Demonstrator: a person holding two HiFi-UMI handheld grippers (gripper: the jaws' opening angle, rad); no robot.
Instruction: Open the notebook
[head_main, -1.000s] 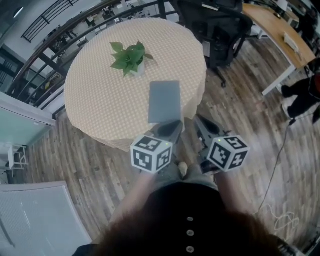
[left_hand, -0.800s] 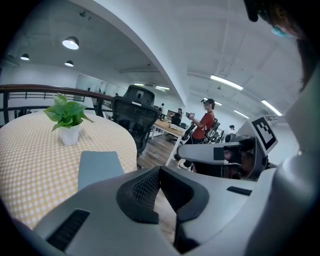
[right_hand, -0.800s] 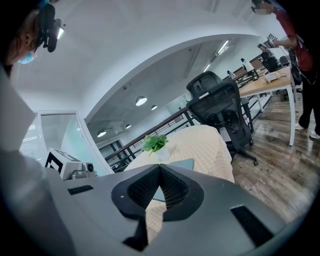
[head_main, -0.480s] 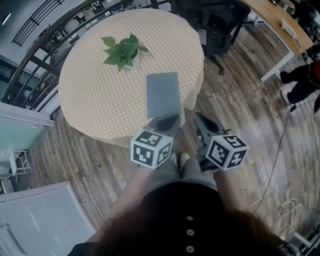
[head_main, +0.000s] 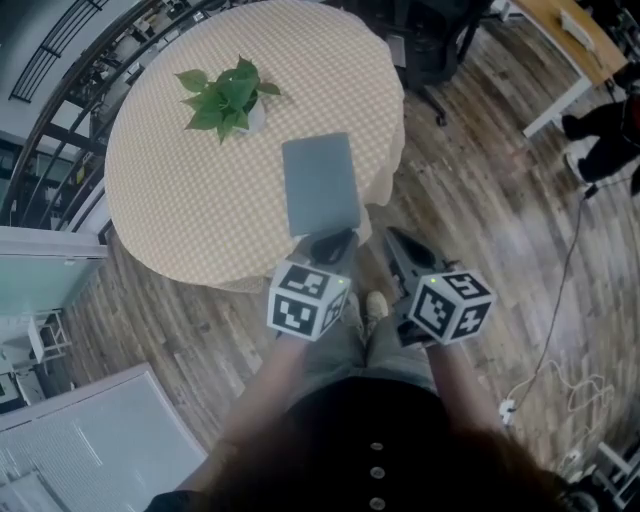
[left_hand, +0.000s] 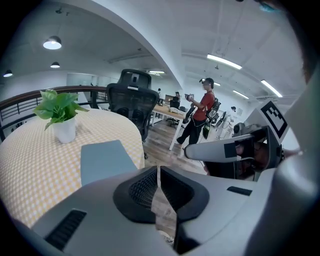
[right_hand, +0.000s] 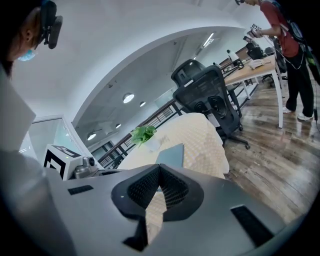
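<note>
A closed grey-blue notebook (head_main: 321, 184) lies flat near the front edge of the round table (head_main: 180, 200) with its checked cloth. It shows in the left gripper view as the notebook (left_hand: 105, 159) and in the right gripper view as the notebook (right_hand: 171, 154). My left gripper (head_main: 334, 243) is shut and empty, its tips just short of the notebook's near edge. My right gripper (head_main: 397, 243) hangs beside it over the floor, off the table's edge, jaws shut with nothing between them. In their own views the left gripper (left_hand: 158, 172) and the right gripper (right_hand: 159, 170) both have their pads together.
A potted green plant (head_main: 222, 95) stands on the table behind the notebook. A black office chair (head_main: 432, 40) is beyond the table's far right side. A wooden desk (head_main: 570, 35) stands at the upper right, and a person (left_hand: 198, 116) stands further back in the room.
Both grippers have sunk a little and stay side by side before the table. In the head view the table and notebook have slid left and nearer. The jaws stay shut.
</note>
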